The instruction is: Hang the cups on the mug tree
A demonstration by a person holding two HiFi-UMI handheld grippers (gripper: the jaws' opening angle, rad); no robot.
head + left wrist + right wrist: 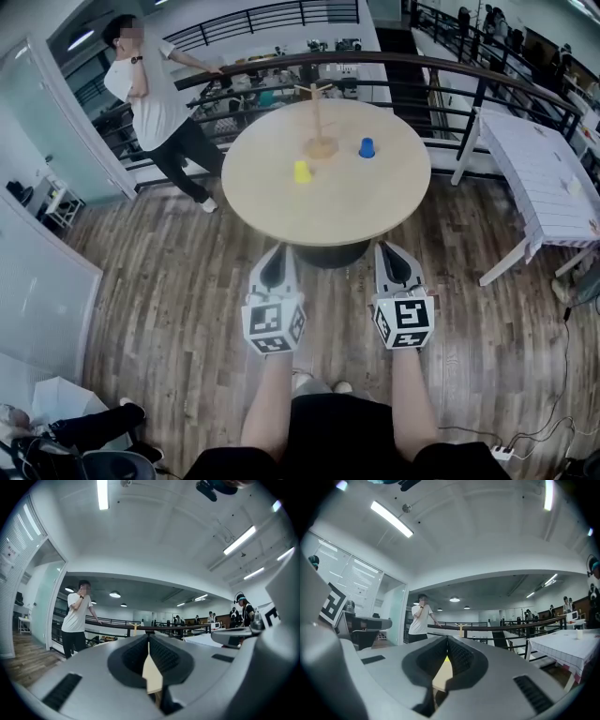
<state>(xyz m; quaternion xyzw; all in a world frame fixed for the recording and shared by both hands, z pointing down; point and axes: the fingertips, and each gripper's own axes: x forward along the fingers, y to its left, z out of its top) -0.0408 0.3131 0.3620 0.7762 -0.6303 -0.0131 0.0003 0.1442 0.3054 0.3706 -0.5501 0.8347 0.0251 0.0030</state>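
the round pale wooden table (328, 216) is bare across its near half, from 4 round to 8 o'clock — open room over the near edge. on the far half a slim wooden mug tree (319, 122) stands at 12, a small blue cup (367, 147) at 2 and a small yellow cup (302, 172) at 9 near the centre, with open gaps between all three. a dark curved metal railing (450, 66) runs close behind the far rim. a white slatted table (544, 178) stands apart at 3 — a person in a white shirt (155, 103) at 10.
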